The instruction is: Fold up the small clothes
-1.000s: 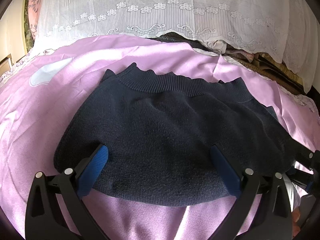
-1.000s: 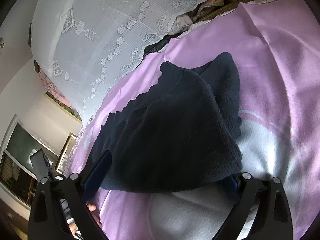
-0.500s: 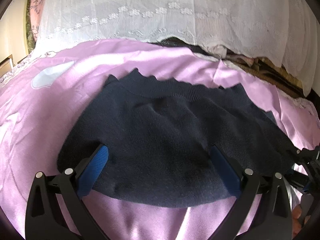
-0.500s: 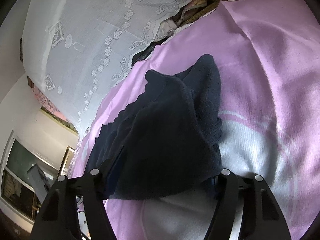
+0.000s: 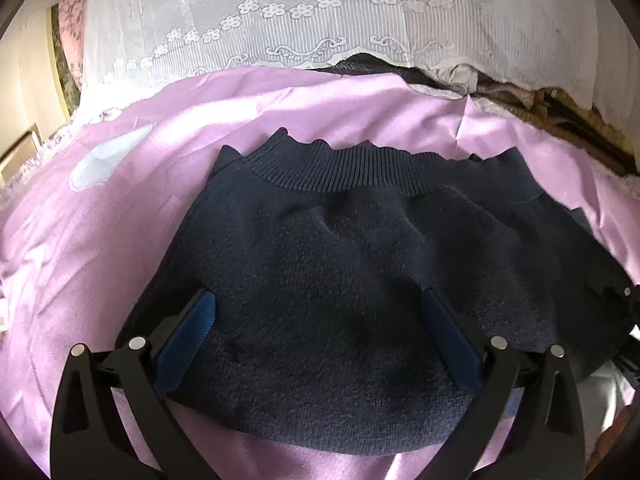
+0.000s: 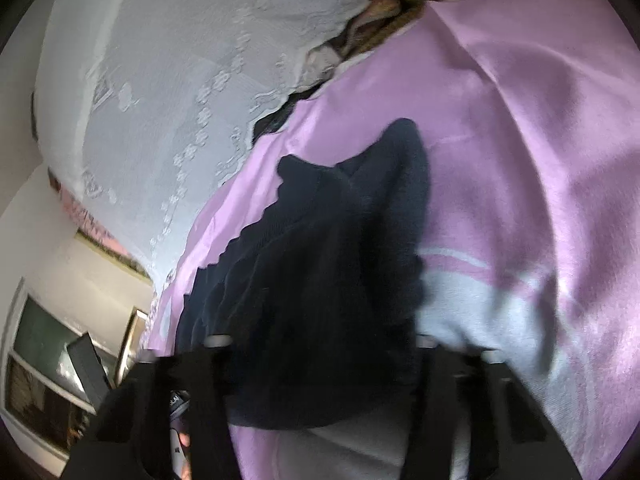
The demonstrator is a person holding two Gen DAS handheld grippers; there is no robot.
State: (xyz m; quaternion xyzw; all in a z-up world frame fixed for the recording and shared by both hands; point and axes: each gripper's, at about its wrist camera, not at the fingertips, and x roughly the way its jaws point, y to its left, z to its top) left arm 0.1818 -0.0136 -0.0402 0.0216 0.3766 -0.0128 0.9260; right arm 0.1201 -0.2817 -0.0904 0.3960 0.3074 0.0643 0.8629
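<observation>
Left view: sweater [image 5: 340,280] barely shifts; it dips lower in frame 0.5 s ago, now sits back up near where it was 1.0 s ago, ribbed hem closer to the lace cover [image 5: 320,20]. Left gripper [image 5: 320,332] spread is the same, so nothing else there.

Right view: right gripper [image 6: 320,364] drops lower and tilts further over the two steps; its fingers, wide apart 1.0 s ago, stand closer together now, blurred by motion. Sweater [image 6: 320,300] edge bunches taller between them, and its far corner stands up narrower against the sheet [image 6: 540,160].
</observation>
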